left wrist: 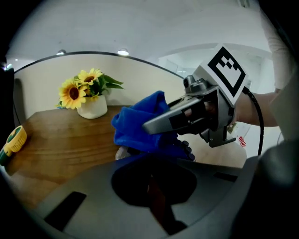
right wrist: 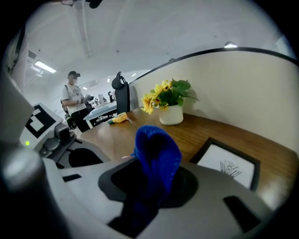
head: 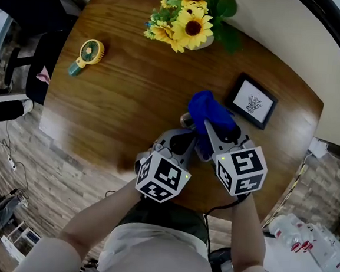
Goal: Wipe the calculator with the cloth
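Note:
A blue cloth (head: pixel 210 115) is bunched in my right gripper (head: pixel 210 131), which is shut on it just over the wooden table's (head: pixel 119 104) front right part. In the right gripper view the cloth (right wrist: pixel 156 149) stands up out of the jaws. My left gripper (head: pixel 180 146) sits close beside it on the left, shut on a dark calculator (head: pixel 187 137). From the left gripper view the cloth (left wrist: pixel 138 123) lies over the calculator's top, and only a few dark round keys (left wrist: pixel 187 150) show under it. The right gripper (left wrist: pixel 152 125) reaches in there from the right.
A vase of sunflowers (head: pixel 192 22) stands at the table's far edge. A black picture frame (head: pixel 254 101) lies right of the cloth. A yellow hand fan (head: pixel 88 53) lies at the far left. A person (right wrist: pixel 72 100) stands in the background.

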Available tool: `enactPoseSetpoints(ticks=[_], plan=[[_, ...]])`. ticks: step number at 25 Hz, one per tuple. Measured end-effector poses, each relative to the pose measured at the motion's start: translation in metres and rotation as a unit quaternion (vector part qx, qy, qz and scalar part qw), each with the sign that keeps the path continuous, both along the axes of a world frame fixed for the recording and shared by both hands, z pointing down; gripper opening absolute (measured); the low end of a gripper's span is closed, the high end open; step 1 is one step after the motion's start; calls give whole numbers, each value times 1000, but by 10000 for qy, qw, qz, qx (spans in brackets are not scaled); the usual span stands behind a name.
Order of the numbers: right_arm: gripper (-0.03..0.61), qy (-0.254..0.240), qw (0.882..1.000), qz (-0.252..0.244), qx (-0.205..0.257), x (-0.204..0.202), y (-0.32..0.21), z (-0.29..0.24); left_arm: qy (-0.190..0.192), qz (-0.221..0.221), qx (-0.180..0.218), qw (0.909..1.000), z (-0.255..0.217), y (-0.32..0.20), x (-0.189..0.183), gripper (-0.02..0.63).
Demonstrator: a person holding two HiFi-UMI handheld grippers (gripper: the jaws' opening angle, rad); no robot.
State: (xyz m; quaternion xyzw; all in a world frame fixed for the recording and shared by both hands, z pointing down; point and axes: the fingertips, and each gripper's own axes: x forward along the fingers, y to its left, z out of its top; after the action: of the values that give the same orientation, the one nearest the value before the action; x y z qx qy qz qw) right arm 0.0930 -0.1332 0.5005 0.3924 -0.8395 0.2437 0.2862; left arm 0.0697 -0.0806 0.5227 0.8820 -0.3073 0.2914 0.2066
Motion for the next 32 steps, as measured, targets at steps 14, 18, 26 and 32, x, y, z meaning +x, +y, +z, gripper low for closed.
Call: enactPoseSetpoints(ticks=[14,18,26,32], plan=[[103,623,9965,238,-508,70,87,12,-46,-69,-86,9999,2,0,0,2],[100,847,9916,284,-932,93,111,21,-23,-72,-111,9999,2,-1,0,2],[101,-458,9948,907,-32,63,32,-49,17,-53,-141,9999,2,0,-1,2],[104,-523,9978,398,69,4,-5,-37,92,-89,-151,9998,1,0,0,2]])
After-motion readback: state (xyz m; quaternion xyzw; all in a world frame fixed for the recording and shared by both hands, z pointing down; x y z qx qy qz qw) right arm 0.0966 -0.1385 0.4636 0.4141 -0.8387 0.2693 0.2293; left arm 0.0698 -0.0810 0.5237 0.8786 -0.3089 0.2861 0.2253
